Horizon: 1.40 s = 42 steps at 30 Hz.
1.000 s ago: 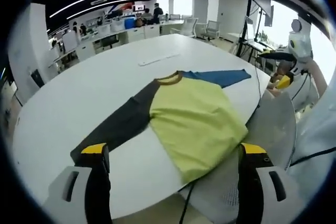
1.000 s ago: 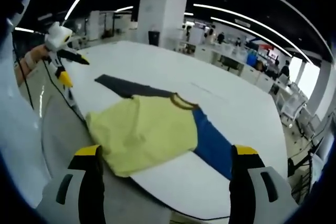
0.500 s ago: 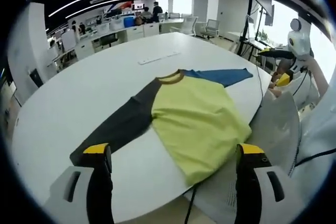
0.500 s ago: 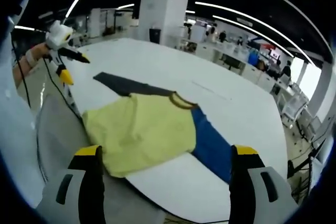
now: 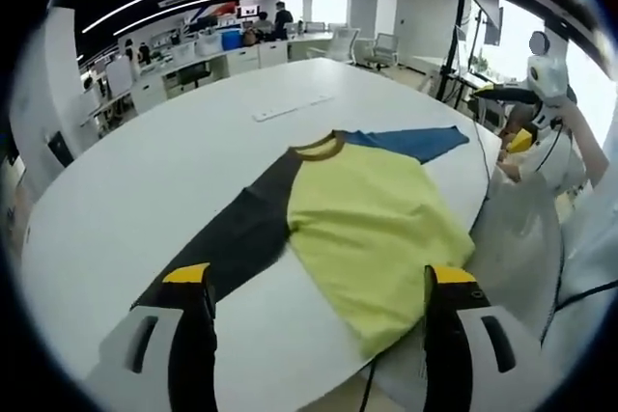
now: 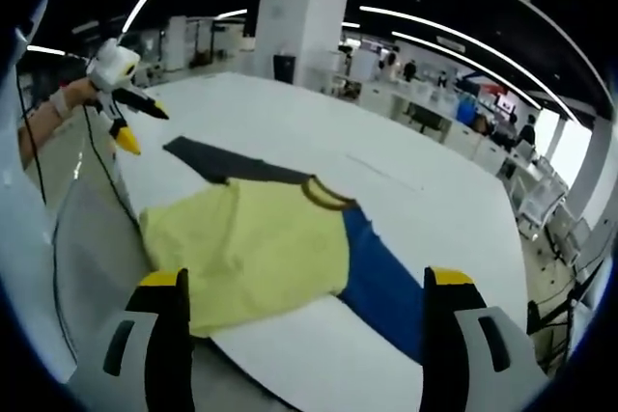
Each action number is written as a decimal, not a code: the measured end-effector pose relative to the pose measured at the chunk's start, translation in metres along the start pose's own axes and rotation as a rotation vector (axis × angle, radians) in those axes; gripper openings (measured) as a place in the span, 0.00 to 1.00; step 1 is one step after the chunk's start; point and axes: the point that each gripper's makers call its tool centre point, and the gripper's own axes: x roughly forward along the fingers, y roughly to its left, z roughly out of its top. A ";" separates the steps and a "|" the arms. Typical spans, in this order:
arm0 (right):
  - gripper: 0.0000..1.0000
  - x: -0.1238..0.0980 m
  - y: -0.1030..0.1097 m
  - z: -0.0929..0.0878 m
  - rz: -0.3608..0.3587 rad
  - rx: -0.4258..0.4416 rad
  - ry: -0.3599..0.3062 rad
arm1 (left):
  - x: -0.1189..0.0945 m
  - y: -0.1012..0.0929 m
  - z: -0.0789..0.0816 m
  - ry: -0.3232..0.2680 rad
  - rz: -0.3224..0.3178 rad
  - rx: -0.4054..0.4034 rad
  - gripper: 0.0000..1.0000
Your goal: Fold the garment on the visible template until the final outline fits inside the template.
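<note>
Both views nearer — garment point(image 5: 372, 224) unmoved

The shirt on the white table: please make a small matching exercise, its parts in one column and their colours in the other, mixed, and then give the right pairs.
Parts:
1. body of the shirt
2. sleeve near the left gripper
3. sleeve near the right gripper
4. collar

Colours:
a. blue
b. brown
c. yellow-green
d. dark grey

Pairs: 1-c, 2-d, 3-a, 4-b
</note>
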 end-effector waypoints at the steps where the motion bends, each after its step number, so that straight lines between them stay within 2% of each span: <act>1: 0.91 0.002 -0.002 0.000 0.001 -0.005 0.001 | 0.003 0.002 0.002 0.001 -0.004 0.010 0.83; 5: 0.81 0.011 -0.012 -0.002 0.007 -0.007 0.007 | 0.013 0.013 0.006 0.032 0.010 0.059 0.79; 7: 0.71 0.015 -0.014 -0.004 0.025 -0.003 0.012 | 0.019 0.018 0.010 0.028 0.006 0.072 0.74; 9: 0.62 0.022 -0.017 -0.004 0.042 0.016 0.010 | 0.024 0.022 0.014 0.029 0.000 0.086 0.73; 12: 0.59 0.031 -0.026 -0.002 0.047 0.020 -0.008 | 0.033 0.036 0.015 0.069 0.039 0.204 0.74; 13: 0.58 0.036 -0.030 -0.002 0.046 0.023 -0.004 | 0.038 0.038 0.016 0.075 0.043 0.218 0.74; 16: 0.55 0.047 -0.044 -0.004 0.020 0.008 0.003 | 0.049 0.040 0.021 0.074 0.012 0.206 0.71; 20: 0.53 0.060 -0.064 -0.008 -0.001 0.016 0.022 | 0.061 0.055 0.031 0.076 0.024 0.220 0.70; 24: 0.48 0.073 -0.082 -0.006 -0.028 0.009 0.022 | 0.076 0.066 0.039 0.076 0.021 0.226 0.61; 28: 0.45 0.085 -0.091 -0.005 -0.020 0.026 0.012 | 0.091 0.071 0.043 0.077 0.009 0.232 0.69; 32: 0.43 0.099 -0.096 -0.010 -0.002 0.012 0.031 | 0.105 0.082 0.047 0.073 0.016 0.215 0.65; 36: 0.38 0.111 -0.103 -0.012 0.001 0.017 0.042 | 0.117 0.092 0.049 0.064 0.024 0.198 0.59; 37: 0.37 0.118 -0.109 -0.012 -0.009 0.021 0.043 | 0.122 0.107 0.044 0.107 0.089 0.218 0.59; 38: 0.35 0.123 -0.114 -0.012 -0.015 0.025 0.043 | 0.125 0.110 0.044 0.111 0.093 0.227 0.57; 42: 0.35 0.141 -0.125 -0.014 -0.021 0.032 0.057 | 0.143 0.113 0.051 0.077 0.046 0.174 0.42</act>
